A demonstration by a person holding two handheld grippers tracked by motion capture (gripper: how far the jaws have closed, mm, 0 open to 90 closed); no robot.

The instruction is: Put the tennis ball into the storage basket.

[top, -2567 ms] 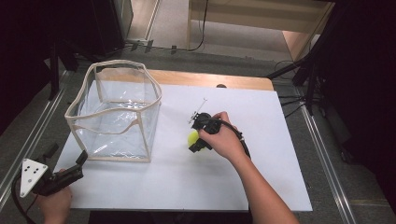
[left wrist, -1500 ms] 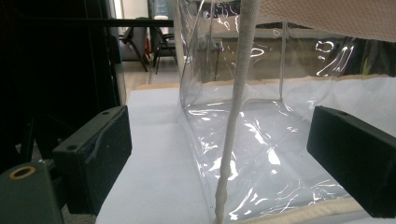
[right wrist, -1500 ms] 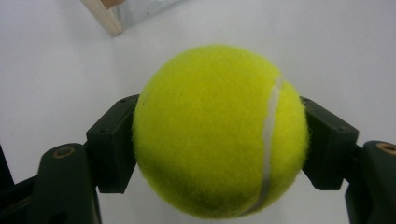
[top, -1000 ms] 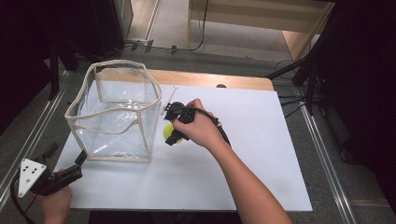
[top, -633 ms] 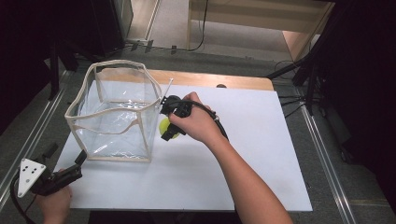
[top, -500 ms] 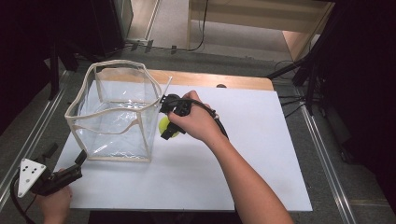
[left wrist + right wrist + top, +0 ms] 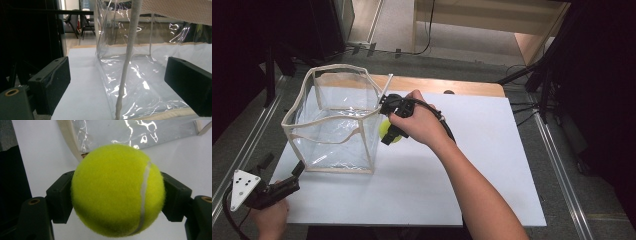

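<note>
A yellow-green tennis ball (image 7: 117, 190) sits clamped between the black jaws of my right gripper (image 7: 390, 131), which is shut on it. In the high view the ball (image 7: 386, 130) hangs just beside the right wall of a clear plastic bag (image 7: 337, 125) with cream fabric edging, standing open on the white board. My left gripper (image 7: 292, 176) rests low at the board's near left corner, open, jaws spread wide. In the left gripper view the bag's near corner seam (image 7: 126, 62) rises between the jaws (image 7: 120, 82), farther off.
The white board (image 7: 452, 175) lies on a wooden table whose strip (image 7: 437, 85) shows at the far edge. Metal rails run along both sides. Dark stands and cables stand at the right and behind.
My right gripper has carried the ball left and up from mid-board to the bag's right wall. The left gripper has barely moved.
</note>
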